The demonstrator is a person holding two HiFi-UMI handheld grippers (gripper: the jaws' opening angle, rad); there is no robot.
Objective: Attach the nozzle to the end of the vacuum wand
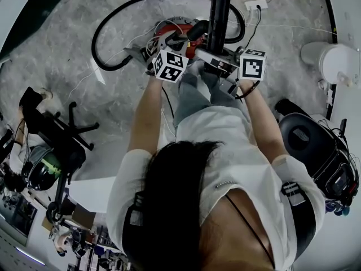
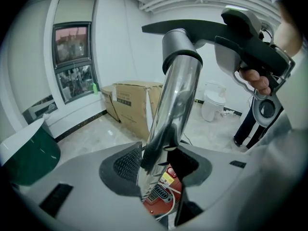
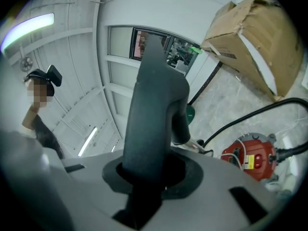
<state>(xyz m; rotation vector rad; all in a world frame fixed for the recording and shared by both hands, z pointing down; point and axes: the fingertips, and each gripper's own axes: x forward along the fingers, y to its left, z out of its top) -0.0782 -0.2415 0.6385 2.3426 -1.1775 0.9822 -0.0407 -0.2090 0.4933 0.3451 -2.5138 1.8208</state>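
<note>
The chrome vacuum wand rises between the jaws of my left gripper, and both pads press on its shaft. A grey collar caps the wand's top, where the black nozzle sits across its end. My right gripper is shut on that black nozzle, which fills the middle of the right gripper view. In the head view the nozzle stands as a dark column in front of both grippers, the left and the right. Whether nozzle and wand are fully seated is hidden.
The red vacuum body lies on the floor below, with its black hose looping round it. Cardboard boxes stand by the wall and a green bin at the left. A black chair is at the left; a person stands nearby.
</note>
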